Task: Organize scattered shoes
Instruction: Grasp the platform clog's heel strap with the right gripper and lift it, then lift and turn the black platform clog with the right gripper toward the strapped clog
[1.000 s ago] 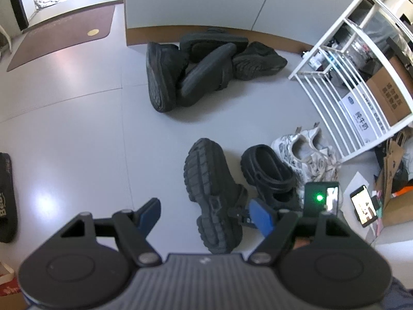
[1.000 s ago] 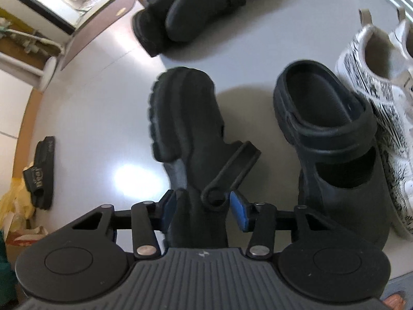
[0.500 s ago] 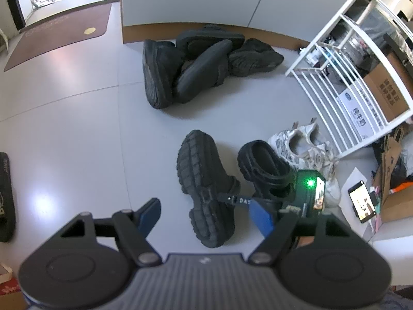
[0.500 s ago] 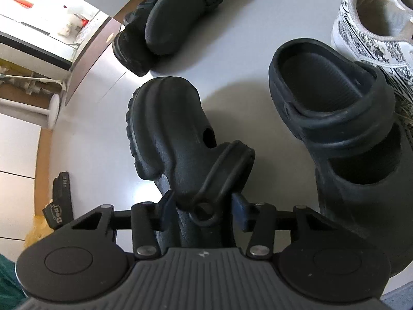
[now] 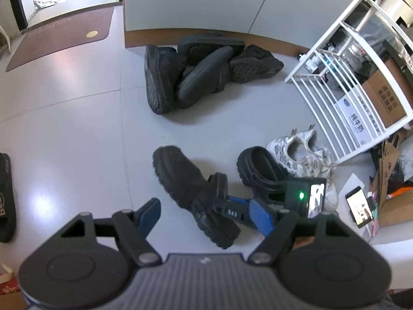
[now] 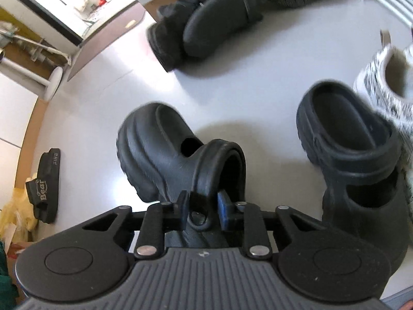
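Note:
My right gripper (image 6: 204, 208) is shut on the heel strap of a black clog (image 6: 165, 142) and holds it tilted, toe down toward the grey floor; the clog also shows in the left wrist view (image 5: 185, 178) with the right gripper (image 5: 232, 210) on it. Its mate, a second black clog (image 6: 356, 170), stands upright to the right (image 5: 260, 168). My left gripper (image 5: 204, 213) is open and empty, above the floor near the held clog.
A pile of black shoes (image 5: 201, 72) lies by the far wall. White patterned sneakers (image 5: 302, 152) sit beside a white shoe rack (image 5: 343, 77). A black slide (image 6: 45, 186) lies at the far left. A phone (image 5: 360, 206), boxes and paper bags sit at right.
My right gripper has closed on the clog's heel strap and turned the clog from sole-up to upper facing up, lifting its heel. The left gripper has stayed open.

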{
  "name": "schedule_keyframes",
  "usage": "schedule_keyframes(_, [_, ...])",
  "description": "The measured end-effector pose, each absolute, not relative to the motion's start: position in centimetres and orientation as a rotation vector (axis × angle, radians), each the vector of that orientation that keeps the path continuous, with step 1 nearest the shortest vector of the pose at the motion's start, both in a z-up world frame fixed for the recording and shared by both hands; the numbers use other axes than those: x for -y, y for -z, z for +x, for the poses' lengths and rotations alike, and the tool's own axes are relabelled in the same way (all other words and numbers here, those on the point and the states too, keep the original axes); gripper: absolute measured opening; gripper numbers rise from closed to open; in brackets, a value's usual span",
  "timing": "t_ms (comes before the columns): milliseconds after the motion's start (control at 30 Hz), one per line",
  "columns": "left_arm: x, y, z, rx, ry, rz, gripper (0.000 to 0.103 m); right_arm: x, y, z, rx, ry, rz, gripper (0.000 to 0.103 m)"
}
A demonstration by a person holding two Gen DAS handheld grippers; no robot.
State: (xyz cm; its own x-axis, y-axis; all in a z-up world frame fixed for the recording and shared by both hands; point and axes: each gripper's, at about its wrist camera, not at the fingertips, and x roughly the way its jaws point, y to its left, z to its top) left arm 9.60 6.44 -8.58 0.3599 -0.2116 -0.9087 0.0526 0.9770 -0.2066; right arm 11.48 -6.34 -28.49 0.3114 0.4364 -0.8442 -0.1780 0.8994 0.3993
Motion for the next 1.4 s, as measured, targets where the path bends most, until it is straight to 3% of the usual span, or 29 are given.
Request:
schedule_keyframes(267, [-7.5, 8.1, 9.1, -1.180, 0.155, -0.170, 0.078, 4.5, 27.9, 10.1, -1.222, -0.474, 0.210, 0.025])
schedule_keyframes(300, [-7.8, 8.1, 9.1, -1.179, 0.151, -0.174, 0.078, 4.5, 27.8, 9.9, -1.221, -0.488, 0.222, 0.028])
schedule_keyframes(400, [-8.3, 8.0, 9.0, -1.177, 0.139, -0.187, 0.078, 3.9, 27.3, 9.6, -1.215, -0.515, 0.227, 0.057])
schedule_keyframes(533, [-8.8, 7.7, 9.0, -1.175, 0.135, -0.206, 0.078, 2.8, 27.7, 9.0, -1.229, -0.517, 0.166, 0.072])
schedule_keyframes(1000, [-8.8, 8.2, 9.4, -1.189, 0.128, -0.206, 0.078, 1.1, 29.9, 7.5, -1.268, -0.604, 0.132, 0.085])
schedule_keyframes(1100, [-8.9, 8.2, 9.4, -1.191, 0.129, -0.206, 0.078, 0.7, 30.0, 7.5, -1.255, -0.602, 0.134, 0.084])
schedule_keyframes(1167, [-8.9, 8.3, 9.4, -1.193, 0.128, -0.208, 0.078, 0.6, 30.3, 7.7, -1.257, -0.588, 0.131, 0.070])
schedule_keyframes(1233, [-9.1, 8.4, 9.4, -1.196, 0.125, -0.210, 0.078, 0.5, 31.1, 8.1, -1.286, -0.576, 0.122, 0.041])
schedule_keyframes(1300, [-9.1, 8.5, 9.5, -1.199, 0.124, -0.210, 0.078, 0.7, 31.8, 8.2, -1.306, -0.572, 0.112, 0.031])
schedule_keyframes(1400, [-9.1, 8.6, 9.7, -1.203, 0.122, -0.212, 0.078, 1.0, 32.2, 8.2, -1.303, -0.575, 0.106, 0.028])
